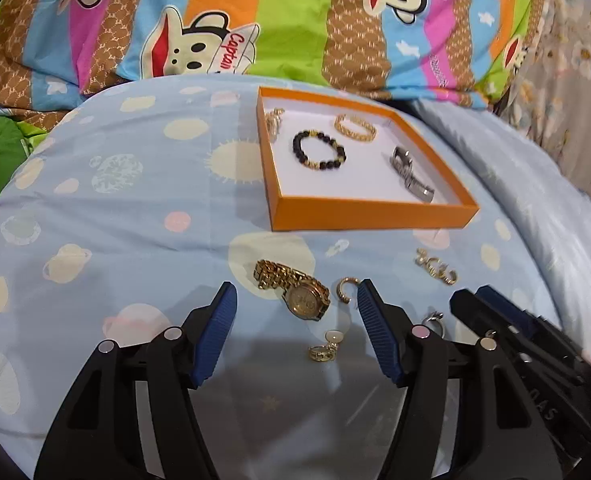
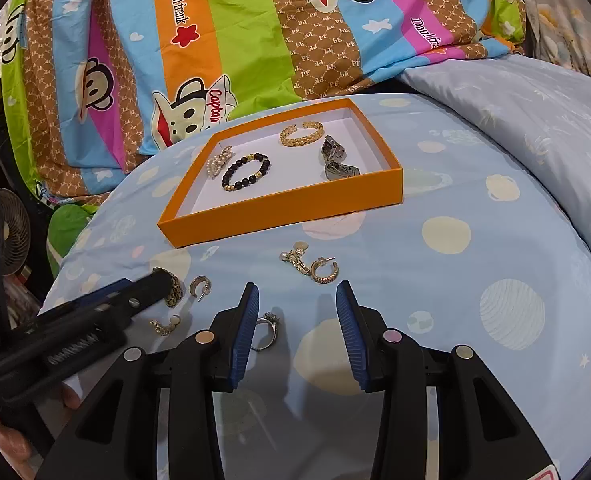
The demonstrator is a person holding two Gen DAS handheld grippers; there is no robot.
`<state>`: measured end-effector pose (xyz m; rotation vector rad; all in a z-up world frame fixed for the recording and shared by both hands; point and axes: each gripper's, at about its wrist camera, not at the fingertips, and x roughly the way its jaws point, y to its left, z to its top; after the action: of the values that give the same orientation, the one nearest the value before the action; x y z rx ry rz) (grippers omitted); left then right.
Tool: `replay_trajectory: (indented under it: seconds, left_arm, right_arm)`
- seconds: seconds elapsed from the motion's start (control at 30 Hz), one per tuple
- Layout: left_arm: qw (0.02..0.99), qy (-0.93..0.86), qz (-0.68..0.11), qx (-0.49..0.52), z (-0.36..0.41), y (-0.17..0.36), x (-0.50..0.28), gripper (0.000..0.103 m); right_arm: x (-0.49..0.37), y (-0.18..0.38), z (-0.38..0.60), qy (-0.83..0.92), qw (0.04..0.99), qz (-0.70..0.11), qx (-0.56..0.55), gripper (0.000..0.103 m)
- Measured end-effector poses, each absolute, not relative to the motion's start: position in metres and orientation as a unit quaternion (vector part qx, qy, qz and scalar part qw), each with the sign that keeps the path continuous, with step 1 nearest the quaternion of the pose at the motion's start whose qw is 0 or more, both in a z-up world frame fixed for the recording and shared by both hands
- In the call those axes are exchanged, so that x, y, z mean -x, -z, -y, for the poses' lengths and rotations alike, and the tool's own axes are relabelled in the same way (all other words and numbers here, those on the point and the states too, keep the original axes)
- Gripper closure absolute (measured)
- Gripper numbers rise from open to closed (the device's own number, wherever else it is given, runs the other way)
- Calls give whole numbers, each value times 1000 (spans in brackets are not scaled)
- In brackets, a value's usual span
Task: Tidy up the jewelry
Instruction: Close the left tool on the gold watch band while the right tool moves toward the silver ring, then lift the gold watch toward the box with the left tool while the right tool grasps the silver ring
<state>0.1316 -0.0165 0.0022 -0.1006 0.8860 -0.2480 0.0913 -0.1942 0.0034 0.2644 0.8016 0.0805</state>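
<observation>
My left tool (image 1: 295,312) hangs released over the bed (image 1: 115,208), its blue pads spread wide with nothing between them. The gold watch (image 1: 295,290) lies just ahead of it, a little toward the right pad, with the dial nearest me and the band running away up and to the left, so its long axis sits slanted across the gap rather than along it. As I judge it, I would have to turn the tool so the pads close across the band, not along its length.

My right tool (image 2: 297,304) is also released and empty. A silver ring (image 2: 267,330) rests just inside its left pad, and a cluster of gold earrings (image 2: 315,266) lies a little ahead of the tips.

The orange tray (image 1: 371,210) sits farther ahead of both tools and already holds a beaded bracelet (image 1: 319,151). For the watch, the left tool is plainly the nearer.
</observation>
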Motion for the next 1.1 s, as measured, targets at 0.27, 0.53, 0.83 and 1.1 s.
replay_trajectory:
  seconds: [0.27, 0.53, 0.83, 1.1]
  left_arm:
    - [897, 80, -434, 27, 13, 5, -136, 71]
    - [899, 83, -428, 38, -3, 3, -134, 96]
    - [917, 67, -390, 52, -19, -11, -128, 96]
    - [921, 77, -378, 62, -20, -17, -125, 96]
  right_arm:
    - [-91, -3, 195, -37, 912, -388, -130, 62]
    - [-88, -4, 195, -41, 912, -388, -126, 63]
    - [-67, -3, 185, -56, 909, -397, -109, 62]
    - [-79, 4, 170, -51, 900, -425, -81, 62]
